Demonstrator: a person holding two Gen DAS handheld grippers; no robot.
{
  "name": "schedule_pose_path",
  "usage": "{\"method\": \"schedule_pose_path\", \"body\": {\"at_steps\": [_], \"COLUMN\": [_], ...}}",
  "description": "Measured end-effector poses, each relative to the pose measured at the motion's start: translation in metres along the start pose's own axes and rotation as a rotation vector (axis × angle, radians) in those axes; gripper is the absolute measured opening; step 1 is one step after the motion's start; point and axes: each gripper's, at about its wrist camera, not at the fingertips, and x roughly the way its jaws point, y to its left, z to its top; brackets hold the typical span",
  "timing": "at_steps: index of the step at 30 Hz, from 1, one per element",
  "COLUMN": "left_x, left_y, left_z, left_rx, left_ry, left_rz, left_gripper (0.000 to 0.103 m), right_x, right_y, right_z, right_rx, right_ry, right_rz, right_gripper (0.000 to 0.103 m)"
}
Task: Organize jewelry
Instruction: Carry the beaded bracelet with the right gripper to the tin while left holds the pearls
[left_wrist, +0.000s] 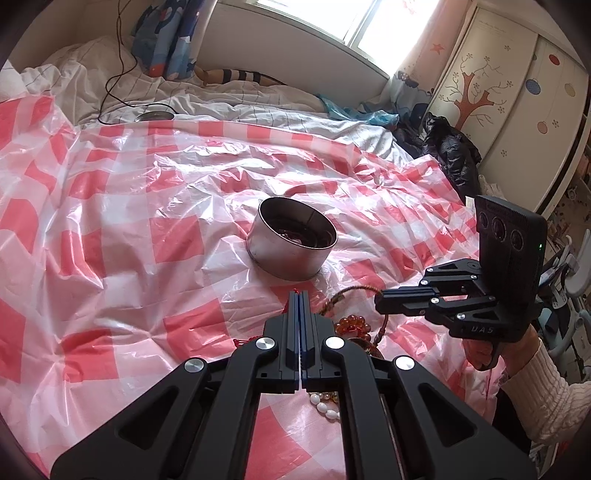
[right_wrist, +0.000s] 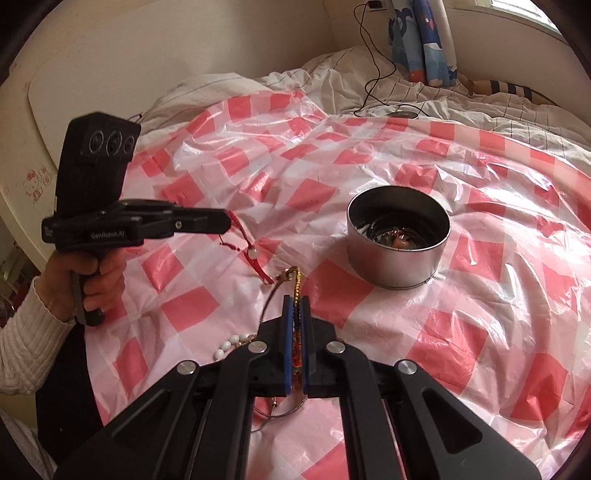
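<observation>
A round metal tin (left_wrist: 284, 254) (right_wrist: 397, 258) stands on the red-and-white checked plastic sheet (left_wrist: 147, 206) (right_wrist: 480, 332), with dark cords and a pendant inside. My left gripper (left_wrist: 299, 294) (right_wrist: 226, 220) is shut on a red cord bracelet (right_wrist: 243, 247) that hangs from its tips with a white bead on it. My right gripper (right_wrist: 296, 300) (left_wrist: 378, 301) is shut on a gold braided bracelet (right_wrist: 297, 282) (left_wrist: 343, 295), lifted a little above the sheet in front of the tin. Both grippers are on the near side of the tin, apart from it.
Loose jewelry lies on the sheet under the grippers: amber beads (left_wrist: 352, 325), a white bead string (left_wrist: 325, 406) (right_wrist: 229, 345) and a thin metal bangle (right_wrist: 280, 413). A person's sleeved hand holds each gripper handle. Rumpled white bedding (left_wrist: 258, 96), a black cable and a wardrobe (left_wrist: 517, 110) lie beyond.
</observation>
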Motion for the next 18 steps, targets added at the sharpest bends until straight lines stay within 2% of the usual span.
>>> {"method": "schedule_pose_path", "body": {"at_steps": [6,18], "left_x": [0.006,0.017], "left_y": [-0.008,-0.029], "left_z": [0.003,0.019], "left_rx": [0.014,0.05], "left_ry": [-0.002,-0.032], "left_rz": [-0.002,0.024], "left_gripper": [0.0,0.0], "right_x": [-0.022,-0.04], "right_y": [-0.015,-0.037], "right_z": [0.007,0.01], "right_rx": [0.065,0.134], "right_ry": [-0.094,-0.174], "right_rz": [-0.004,-0.069], "right_gripper": [0.004,0.004]}}
